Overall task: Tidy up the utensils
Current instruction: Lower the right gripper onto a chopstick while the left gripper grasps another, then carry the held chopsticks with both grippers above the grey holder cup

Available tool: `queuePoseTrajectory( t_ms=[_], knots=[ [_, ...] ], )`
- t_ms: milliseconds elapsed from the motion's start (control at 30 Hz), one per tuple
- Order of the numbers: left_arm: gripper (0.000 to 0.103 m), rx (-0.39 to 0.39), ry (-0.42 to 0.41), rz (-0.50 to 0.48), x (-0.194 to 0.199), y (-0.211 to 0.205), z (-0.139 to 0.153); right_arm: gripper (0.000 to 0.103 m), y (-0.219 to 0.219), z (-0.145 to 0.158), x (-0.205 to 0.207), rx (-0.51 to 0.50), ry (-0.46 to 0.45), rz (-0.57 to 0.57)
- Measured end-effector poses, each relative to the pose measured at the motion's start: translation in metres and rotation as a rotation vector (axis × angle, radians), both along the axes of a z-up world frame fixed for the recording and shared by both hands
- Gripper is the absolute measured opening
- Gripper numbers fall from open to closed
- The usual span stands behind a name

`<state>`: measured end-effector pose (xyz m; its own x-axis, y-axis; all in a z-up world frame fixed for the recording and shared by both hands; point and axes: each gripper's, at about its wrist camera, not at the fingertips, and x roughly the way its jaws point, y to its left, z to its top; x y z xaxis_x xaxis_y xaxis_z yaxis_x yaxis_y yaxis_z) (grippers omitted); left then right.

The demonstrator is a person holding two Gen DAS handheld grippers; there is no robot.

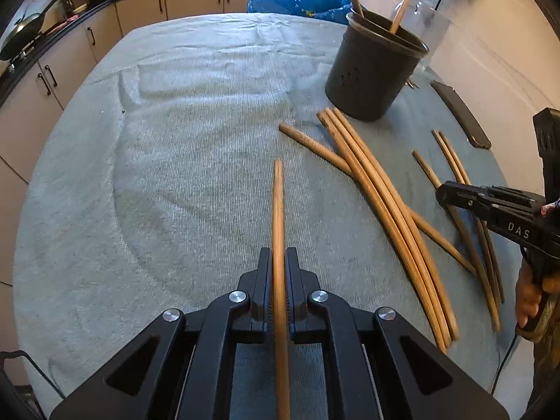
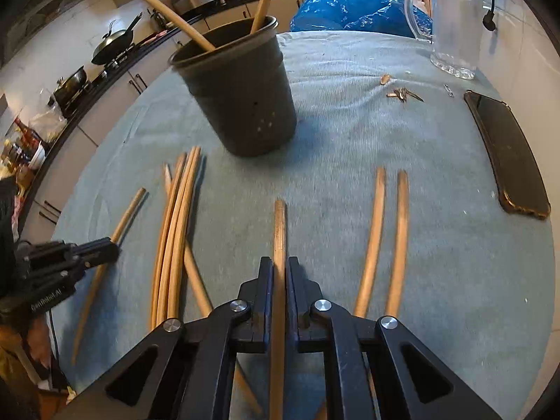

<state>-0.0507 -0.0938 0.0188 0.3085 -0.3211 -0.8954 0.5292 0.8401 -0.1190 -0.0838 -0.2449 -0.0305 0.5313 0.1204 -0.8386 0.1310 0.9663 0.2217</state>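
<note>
My left gripper (image 1: 279,262) is shut on a wooden chopstick (image 1: 278,210) that points forward over the grey cloth. My right gripper (image 2: 279,273) is shut on another chopstick (image 2: 279,231); it also shows in the left wrist view (image 1: 451,192). A dark utensil holder (image 1: 374,70) stands at the back with two wooden sticks (image 1: 406,0) in it; it also shows in the right wrist view (image 2: 238,94). A bundle of chopsticks (image 1: 388,210) lies on the cloth between the grippers, also seen from the right wrist (image 2: 175,231). Two more chopsticks (image 2: 388,238) lie right of my right gripper.
A black phone (image 2: 507,154) lies at the table's right edge. A glass jug (image 2: 451,17) and a blue plastic bag (image 2: 350,7) stand at the back. Small scraps (image 2: 402,94) lie near the jug. Kitchen counters with pans (image 2: 112,42) run along the left.
</note>
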Motion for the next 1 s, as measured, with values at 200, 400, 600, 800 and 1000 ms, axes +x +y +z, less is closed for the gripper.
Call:
queuePoseTrajectory(
  t_ms=[200,400,600,800,1000],
  knots=[
    [0.013,0.049,-0.027,-0.005,0.018,-0.012,0.004,0.015,0.011,0.005,0.018,-0.084,0.047,-0.003],
    [0.014,0.108,0.001,-0.022,0.04,-0.028,-0.002,0.015,0.019,0.009,0.047,-0.158,0.131,0.013],
    [0.015,0.17,-0.018,-0.079,0.046,-0.045,-0.002,0.016,0.025,0.01,0.084,-0.205,0.237,0.037],
    [0.011,0.147,-0.023,-0.08,0.051,-0.051,0.001,0.017,0.029,0.012,0.095,-0.21,0.262,0.031],
    [0.006,0.063,-0.127,-0.048,0.026,-0.028,0.027,0.007,0.02,0.019,0.066,-0.145,0.151,-0.003]
  ],
)
